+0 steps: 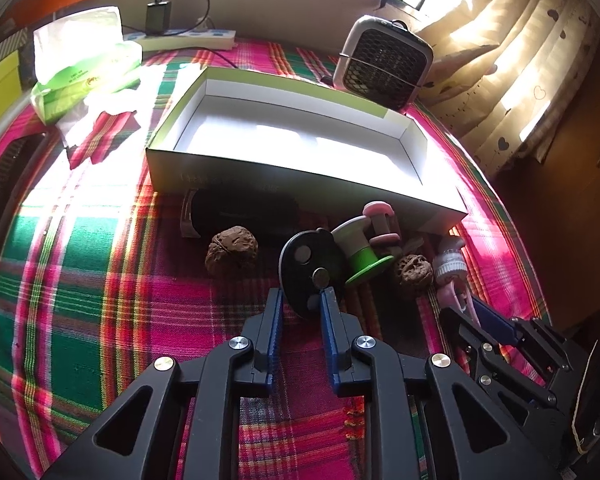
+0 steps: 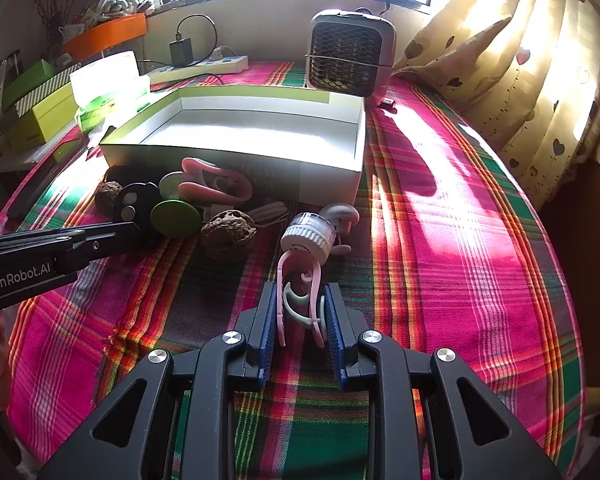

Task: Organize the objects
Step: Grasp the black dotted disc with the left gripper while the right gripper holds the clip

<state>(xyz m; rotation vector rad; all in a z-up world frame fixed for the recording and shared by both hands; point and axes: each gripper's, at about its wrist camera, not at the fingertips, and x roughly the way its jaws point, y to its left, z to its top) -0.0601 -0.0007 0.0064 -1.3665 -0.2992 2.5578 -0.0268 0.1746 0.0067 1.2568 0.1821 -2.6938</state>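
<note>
The black disc point(image 1: 306, 270) is clenched on edge by the left gripper point(image 1: 300, 300); a pink clip point(image 2: 300, 280) is grasped by the right gripper point(image 2: 300, 308). The empty box point(image 1: 220, 166) is found straight ahead of both, nearer the left.

The right gripper point(image 2: 302, 300) pinches a pink clip toy point(image 2: 298, 276) on the plaid cloth point(image 2: 440, 240). The left gripper point(image 2: 128, 230) grips a black disc point(image 2: 134, 202) before the open box point(image 2: 236, 152).
</note>
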